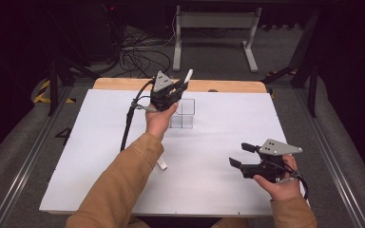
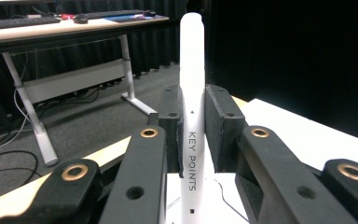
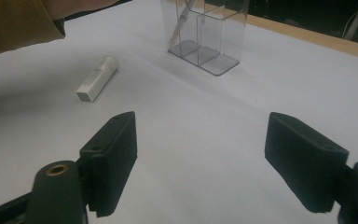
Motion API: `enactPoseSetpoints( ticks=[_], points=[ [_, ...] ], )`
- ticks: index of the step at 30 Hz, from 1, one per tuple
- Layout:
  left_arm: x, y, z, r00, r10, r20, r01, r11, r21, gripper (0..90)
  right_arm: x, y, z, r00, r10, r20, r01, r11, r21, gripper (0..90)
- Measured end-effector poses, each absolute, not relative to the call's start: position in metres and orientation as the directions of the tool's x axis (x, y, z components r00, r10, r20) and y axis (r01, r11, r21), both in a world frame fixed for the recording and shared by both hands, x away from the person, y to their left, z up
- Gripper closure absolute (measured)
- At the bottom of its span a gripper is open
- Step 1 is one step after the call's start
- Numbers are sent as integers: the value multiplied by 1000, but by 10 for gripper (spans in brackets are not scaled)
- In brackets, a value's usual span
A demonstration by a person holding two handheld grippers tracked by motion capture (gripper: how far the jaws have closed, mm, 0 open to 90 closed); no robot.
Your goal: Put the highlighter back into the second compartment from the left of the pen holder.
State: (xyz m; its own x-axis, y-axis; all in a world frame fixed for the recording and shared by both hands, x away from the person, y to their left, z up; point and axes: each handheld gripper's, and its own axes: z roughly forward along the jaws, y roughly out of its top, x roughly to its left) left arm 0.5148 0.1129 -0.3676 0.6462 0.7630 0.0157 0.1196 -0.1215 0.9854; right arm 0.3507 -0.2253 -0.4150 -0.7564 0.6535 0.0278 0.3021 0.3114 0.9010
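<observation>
In the right gripper view, the right gripper (image 3: 200, 158) had its two black jaws spread wide, with nothing but bare white table (image 3: 205, 121) between them. Beyond the jaws stood a clear plastic organizer (image 3: 209, 37), split into compartments, with a thin stick-like item leaning inside one. A short white marker (image 3: 97, 78) lay flat on the table, to the left of the organizer and well apart from it. Left of the marker, a tan sleeve (image 3: 18, 23) filled the corner.
</observation>
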Motion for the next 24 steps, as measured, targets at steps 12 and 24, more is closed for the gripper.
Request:
enactPoseSetpoints(
  ticks=[12, 24],
  points=[
    [488, 137, -355, 661, 749, 53, 101, -158, 982, 358, 351, -223, -416, -758, 652, 28, 302, 312, 901, 253],
    [446, 171, -346, 700, 710, 79, 86, -193, 977, 252, 352, -215, -414, -767, 641, 29, 299, 316, 900, 251]
  ],
)
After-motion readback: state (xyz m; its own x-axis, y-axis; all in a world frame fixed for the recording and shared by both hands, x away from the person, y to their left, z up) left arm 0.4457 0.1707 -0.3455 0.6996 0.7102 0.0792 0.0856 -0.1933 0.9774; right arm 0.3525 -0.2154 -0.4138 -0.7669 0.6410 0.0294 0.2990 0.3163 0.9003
